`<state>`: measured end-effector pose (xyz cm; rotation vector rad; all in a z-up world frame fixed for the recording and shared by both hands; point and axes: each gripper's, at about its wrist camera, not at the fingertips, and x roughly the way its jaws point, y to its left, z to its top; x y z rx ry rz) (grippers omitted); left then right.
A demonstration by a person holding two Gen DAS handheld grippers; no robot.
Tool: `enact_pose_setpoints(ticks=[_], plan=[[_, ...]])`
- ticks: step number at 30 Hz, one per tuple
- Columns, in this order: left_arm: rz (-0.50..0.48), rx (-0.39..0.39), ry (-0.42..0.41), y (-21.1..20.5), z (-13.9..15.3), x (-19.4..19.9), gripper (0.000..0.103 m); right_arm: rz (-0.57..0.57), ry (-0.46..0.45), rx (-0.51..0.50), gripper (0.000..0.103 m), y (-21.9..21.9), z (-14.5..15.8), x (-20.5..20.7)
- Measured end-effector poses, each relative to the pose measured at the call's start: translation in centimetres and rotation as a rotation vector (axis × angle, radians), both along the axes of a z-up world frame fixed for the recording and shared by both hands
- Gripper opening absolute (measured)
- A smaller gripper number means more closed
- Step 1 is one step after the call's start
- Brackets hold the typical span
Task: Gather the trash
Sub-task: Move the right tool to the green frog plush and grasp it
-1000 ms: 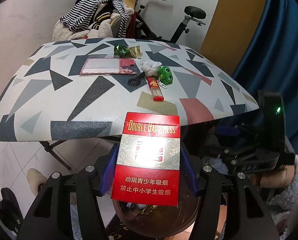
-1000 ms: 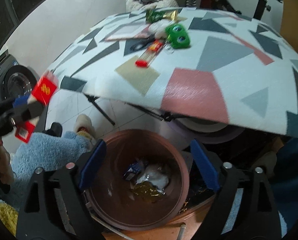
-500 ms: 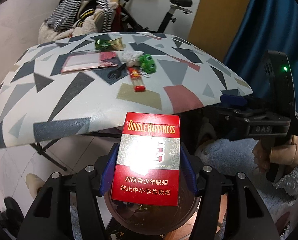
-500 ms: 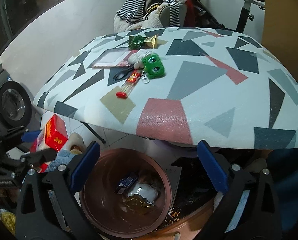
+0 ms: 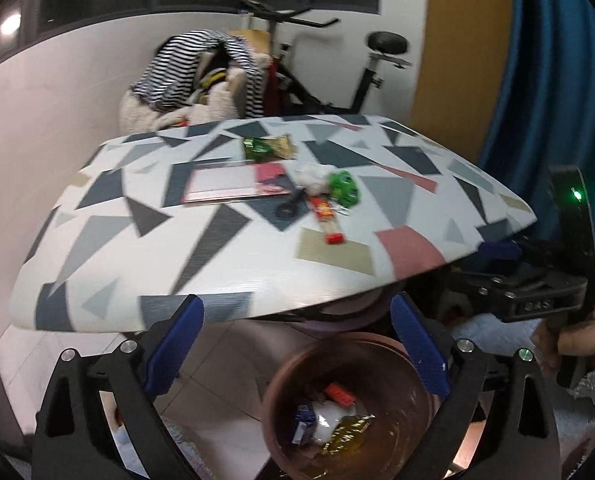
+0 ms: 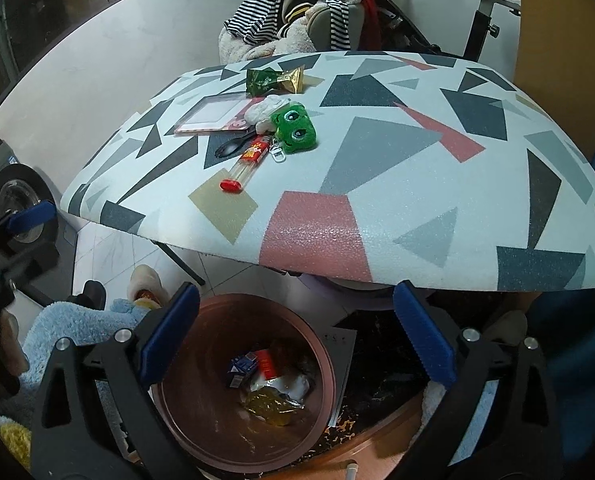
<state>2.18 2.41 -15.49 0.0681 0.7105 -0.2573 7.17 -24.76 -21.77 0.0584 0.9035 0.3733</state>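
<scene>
A brown round bin (image 5: 349, 404) (image 6: 217, 392) stands on the floor under the table's near edge. In it lie the red cigarette pack (image 5: 339, 395) (image 6: 266, 363), a blue carton and wrappers. My left gripper (image 5: 297, 344) is open and empty above the bin. My right gripper (image 6: 295, 328) is open and empty, also above the bin. On the patterned table (image 6: 377, 168) lie a green-gold wrapper (image 6: 275, 79), a crumpled tissue (image 6: 265, 108), a black plastic spoon (image 6: 233, 146), a red-capped tube (image 6: 247, 160), a pink card (image 6: 213, 114) and a green frog toy (image 6: 295, 128).
A chair piled with striped clothes (image 6: 293, 12) and an exercise bike (image 5: 329, 68) stand behind the table. A blue curtain (image 5: 557, 80) hangs at the right. A washing machine (image 6: 13, 200) is at the left. Slippers and a blue fluffy cloth lie on the floor.
My left gripper opened and the red cigarette pack dropped into the bin. Both grippers lifted slightly and show more of the table.
</scene>
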Motion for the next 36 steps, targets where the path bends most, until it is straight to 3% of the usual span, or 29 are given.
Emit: enact_pose_setpoints(ticks=[11, 34, 36], plan=[[0.136, 0.0, -0.016, 3.9, 0.5, 0.1, 0.097, 0.014, -0.003, -0.018, 0.096, 0.8, -0.1, -0.2], [0.23, -0.089, 0.017, 7.1, -0.3, 1.7, 0.097, 0.065, -0.039, -0.053, 0.096, 2.2, 0.6, 3.7], [0.231, -0.088, 0.024, 7.2, -0.3, 2.2, 0.097, 0.08, -0.066, -0.039, 0.089, 2.2, 0.9, 4.9]])
